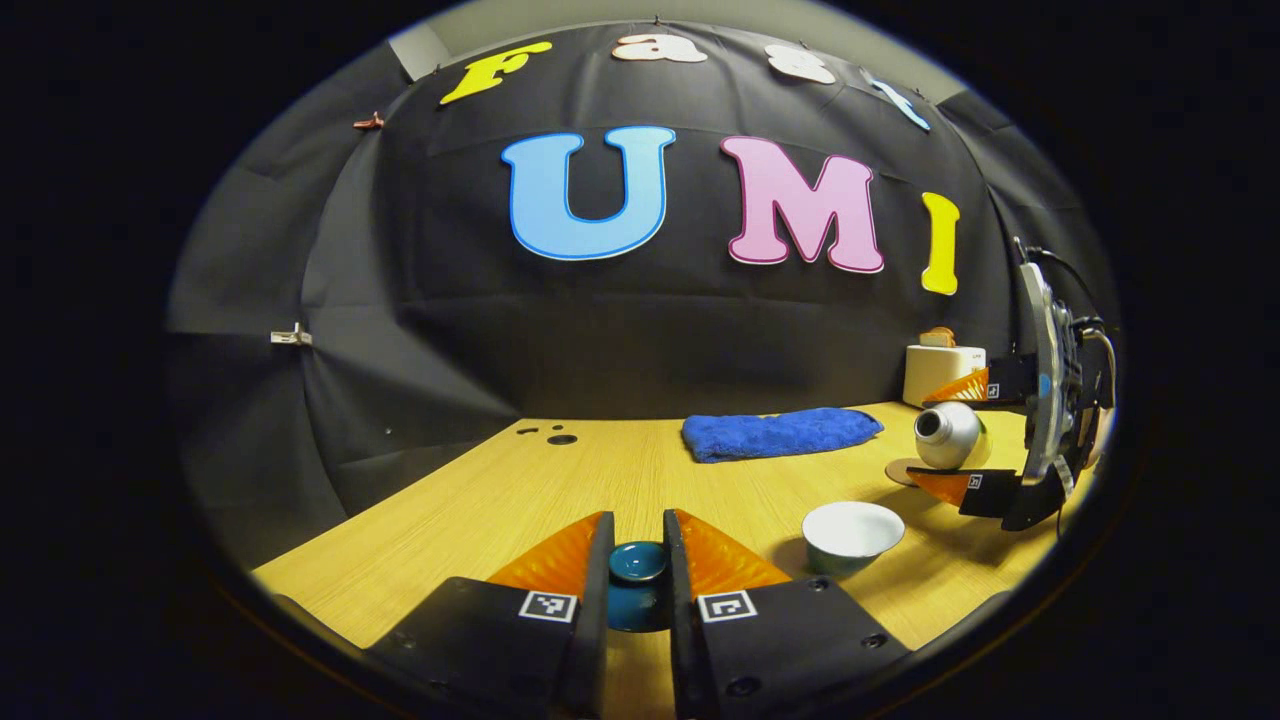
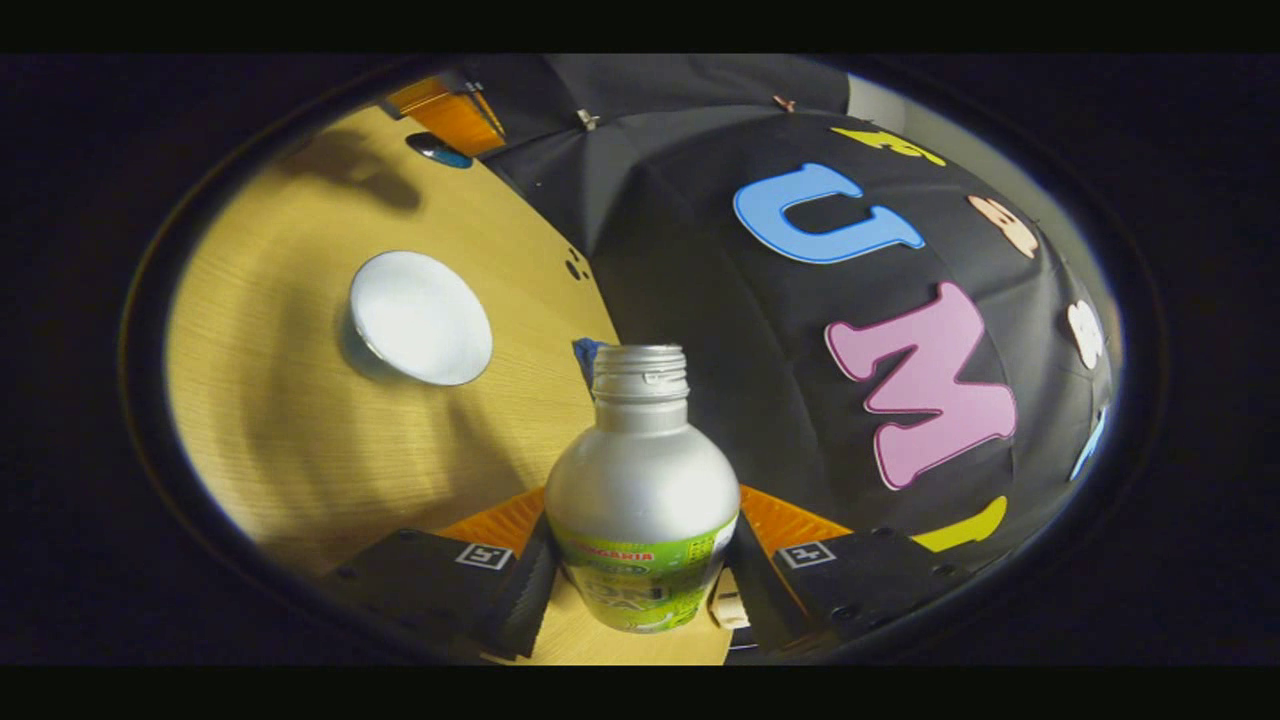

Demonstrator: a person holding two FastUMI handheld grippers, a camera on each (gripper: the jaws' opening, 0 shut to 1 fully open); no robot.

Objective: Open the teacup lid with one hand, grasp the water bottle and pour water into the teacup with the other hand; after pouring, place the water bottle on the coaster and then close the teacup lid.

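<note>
The open white teacup (image 1: 852,530) stands on the wooden table (image 1: 620,470), right of my left gripper (image 1: 638,520). That gripper is shut on the dark blue teacup lid (image 1: 638,565), held just above the table. Farther right, my right gripper (image 1: 945,435) is shut on the silver water bottle (image 1: 955,437), which lies tipped on its side, its uncapped mouth pointing toward the teacup. A round coaster (image 1: 903,470) lies below the bottle. In the right gripper view the bottle (image 2: 640,490) sits between my right gripper's (image 2: 645,505) fingers, with the teacup (image 2: 420,318) beyond and the lid (image 2: 440,150) far off.
A folded blue towel (image 1: 780,433) lies at the back of the table. A white box-shaped appliance (image 1: 943,370) with something brown on top stands at the back right. Small dark holes (image 1: 560,438) mark the tabletop at the back left.
</note>
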